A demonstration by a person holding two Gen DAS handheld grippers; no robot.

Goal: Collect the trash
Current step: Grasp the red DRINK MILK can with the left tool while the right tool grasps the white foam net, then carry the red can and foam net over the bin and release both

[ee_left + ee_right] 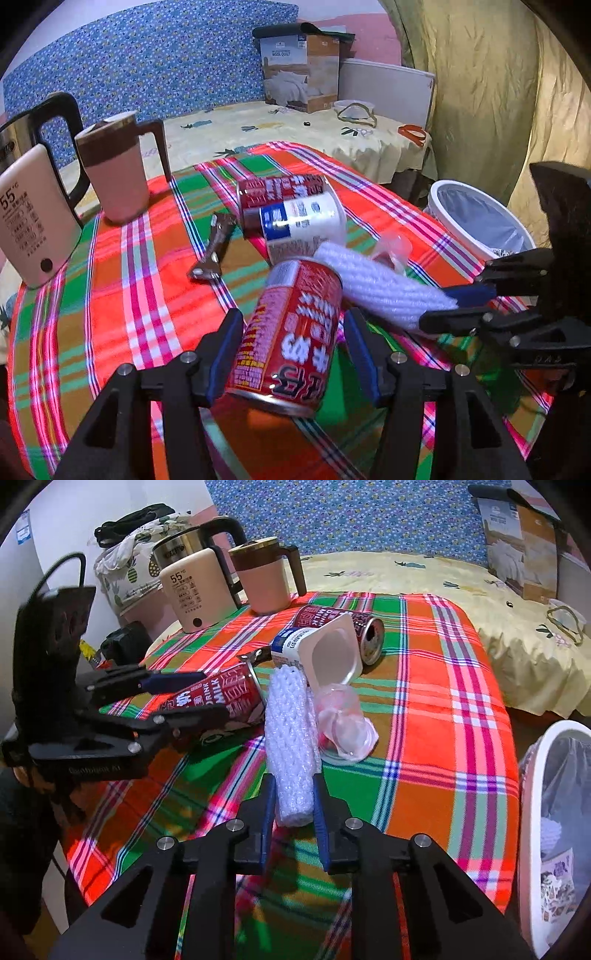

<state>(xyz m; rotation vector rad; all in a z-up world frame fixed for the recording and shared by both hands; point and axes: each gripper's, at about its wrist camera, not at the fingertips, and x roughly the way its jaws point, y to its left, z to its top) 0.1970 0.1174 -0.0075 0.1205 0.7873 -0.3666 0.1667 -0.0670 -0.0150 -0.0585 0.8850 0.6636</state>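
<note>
Trash bunched mid-bench (461,738) on the plaid cloth. My left tongs (291,328) straddle the near red can (291,332), little slack either side. White foam roll (291,738) lies just beside that can, touching or nearly, and fills the gap of my right tongs (293,794). Ahead of it: crumpled plastic bag (343,720), then yogurt cup (317,653) against the far red can (354,627); no way through there. Kettle (195,590) and mug (264,576) wall off the far left corner. Cloth right of the pile lies open toward the white bin (546,812) off the bench edge, its mouth unobstructed.
</note>
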